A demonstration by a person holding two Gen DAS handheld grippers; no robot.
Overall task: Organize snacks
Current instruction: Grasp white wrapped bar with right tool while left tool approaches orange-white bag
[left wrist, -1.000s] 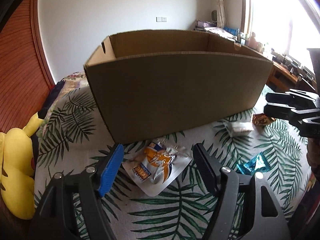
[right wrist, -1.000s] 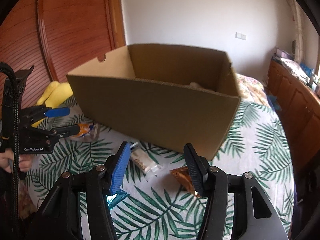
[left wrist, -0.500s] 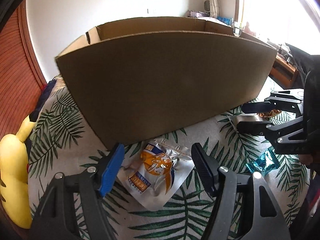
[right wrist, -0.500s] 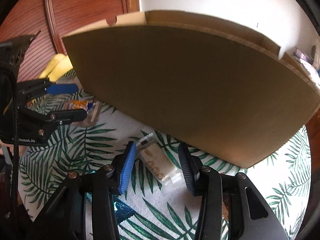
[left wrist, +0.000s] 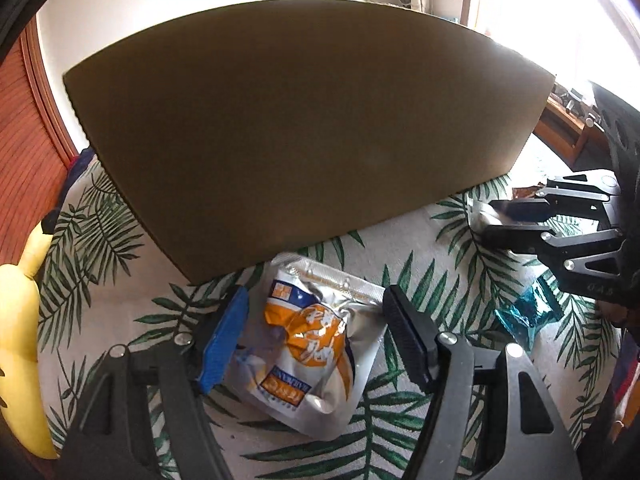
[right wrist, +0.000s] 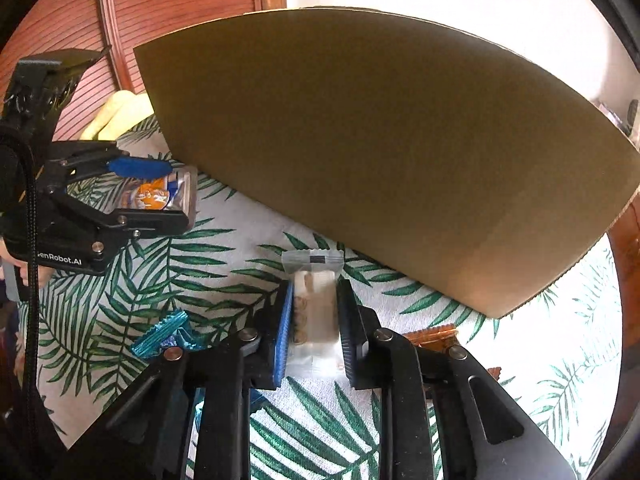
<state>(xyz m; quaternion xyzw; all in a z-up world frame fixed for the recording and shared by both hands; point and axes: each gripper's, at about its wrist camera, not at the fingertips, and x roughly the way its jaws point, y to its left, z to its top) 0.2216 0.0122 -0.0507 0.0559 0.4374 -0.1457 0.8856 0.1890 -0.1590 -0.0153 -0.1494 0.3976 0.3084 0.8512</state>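
A large cardboard box [left wrist: 304, 120] stands on the palm-leaf cloth and fills the upper part of both views [right wrist: 392, 152]. My left gripper [left wrist: 316, 332] is open, its fingers on either side of a silver and orange snack bag [left wrist: 312, 352] lying in front of the box. My right gripper [right wrist: 314, 320] has closed in on a clear cookie packet [right wrist: 314, 308], with both pads touching its sides. The right gripper also shows at the right of the left wrist view [left wrist: 516, 220]. The left gripper shows at the left of the right wrist view [right wrist: 148, 188].
A teal wrapper [right wrist: 164, 334] lies left of the right gripper and also shows in the left wrist view [left wrist: 528, 316]. An orange-brown wrapper [right wrist: 432, 338] lies right of it. A yellow plush toy [left wrist: 20, 340] sits at the bed's left edge. A wooden wall panel [right wrist: 76, 24] stands behind.
Both grippers moved down and forward toward the cloth. The left fingers now straddle the snack bag. The right fingers narrowed and closed onto the cookie packet.
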